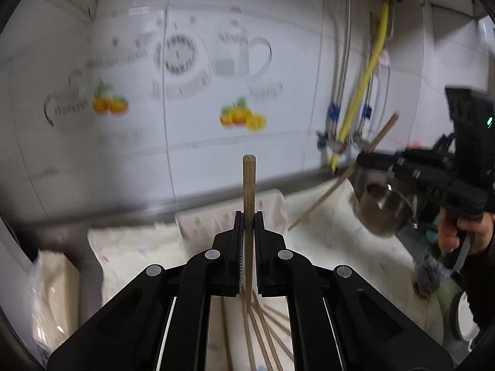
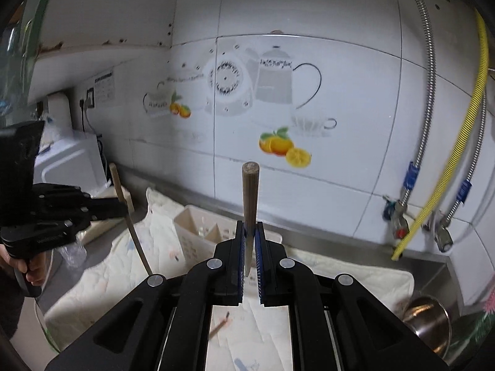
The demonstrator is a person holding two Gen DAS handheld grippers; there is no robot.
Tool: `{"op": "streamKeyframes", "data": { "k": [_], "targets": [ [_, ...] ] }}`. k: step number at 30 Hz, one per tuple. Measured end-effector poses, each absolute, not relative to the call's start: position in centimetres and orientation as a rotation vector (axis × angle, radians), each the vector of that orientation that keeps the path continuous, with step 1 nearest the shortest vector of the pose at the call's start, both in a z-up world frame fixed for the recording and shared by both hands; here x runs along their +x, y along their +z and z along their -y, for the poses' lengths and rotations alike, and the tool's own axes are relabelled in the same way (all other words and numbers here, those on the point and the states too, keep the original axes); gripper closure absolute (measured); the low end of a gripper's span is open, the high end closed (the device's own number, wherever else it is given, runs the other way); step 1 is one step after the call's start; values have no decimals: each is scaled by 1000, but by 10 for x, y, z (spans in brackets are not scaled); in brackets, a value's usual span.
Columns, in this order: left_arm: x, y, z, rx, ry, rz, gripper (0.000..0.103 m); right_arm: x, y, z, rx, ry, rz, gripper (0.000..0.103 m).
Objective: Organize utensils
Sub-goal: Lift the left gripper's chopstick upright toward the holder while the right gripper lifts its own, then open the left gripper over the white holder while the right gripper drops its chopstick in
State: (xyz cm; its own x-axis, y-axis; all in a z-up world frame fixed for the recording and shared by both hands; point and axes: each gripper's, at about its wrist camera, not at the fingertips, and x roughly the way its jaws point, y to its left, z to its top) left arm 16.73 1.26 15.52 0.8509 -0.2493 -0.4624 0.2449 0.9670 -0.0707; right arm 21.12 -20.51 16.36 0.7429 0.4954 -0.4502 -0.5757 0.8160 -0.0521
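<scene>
In the left wrist view my left gripper point(image 1: 249, 216) is shut on a wooden chopstick point(image 1: 249, 182) that stands upright between the pads. Several more chopsticks point(image 1: 263, 324) lie fanned out on the pale cloth point(image 1: 139, 247) below it. In the right wrist view my right gripper point(image 2: 250, 225) is shut on a darker chopstick point(image 2: 250, 191), also upright. Each gripper shows in the other's view: the right gripper point(image 1: 362, 157) holds its stick point(image 1: 383, 133) tilted, and the left gripper point(image 2: 123, 208) holds its stick point(image 2: 136, 241). A white divided utensil basket point(image 2: 191, 225) stands by the wall. A single chopstick point(image 2: 219, 327) lies on the cloth.
A steel pot point(image 2: 430, 318) sits at the cloth's right end, also seen as the pot point(image 1: 380, 213). A yellow hose point(image 2: 464, 142), metal hoses and valves point(image 2: 399, 225) run down the tiled wall on the right. A white appliance point(image 2: 71, 160) stands at the left. A person's hand point(image 1: 454, 235) grips the right handle.
</scene>
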Motion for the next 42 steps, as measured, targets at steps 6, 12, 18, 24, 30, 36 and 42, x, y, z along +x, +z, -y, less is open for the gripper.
{"op": "streamKeyframes", "data": {
  "k": [6,12,18,24,30,36,42],
  "targets": [
    [191,198,-21,0,-196,-381,98,240,169,196,-158,588,-457,97],
    [220,209,-32,-26,-114,-314,98,262,160,187,-148,581,-482,97],
    [250,172,-45,-86,-91,-389,98,281,136,180,-152,567,-540,97],
    [264,133,-57,-143,-94,-493,97,291,117,180,-152,545,-575,97],
    [257,124,-58,-135,-87,-503,95,294,109,183,-142,528,-587,96],
    [237,127,-62,-132,-72,-488,75,283,118,192,-126,508,-553,92],
    [198,121,-69,-136,-43,-485,63,247,125,203,-111,520,-515,89]
  ]
}}
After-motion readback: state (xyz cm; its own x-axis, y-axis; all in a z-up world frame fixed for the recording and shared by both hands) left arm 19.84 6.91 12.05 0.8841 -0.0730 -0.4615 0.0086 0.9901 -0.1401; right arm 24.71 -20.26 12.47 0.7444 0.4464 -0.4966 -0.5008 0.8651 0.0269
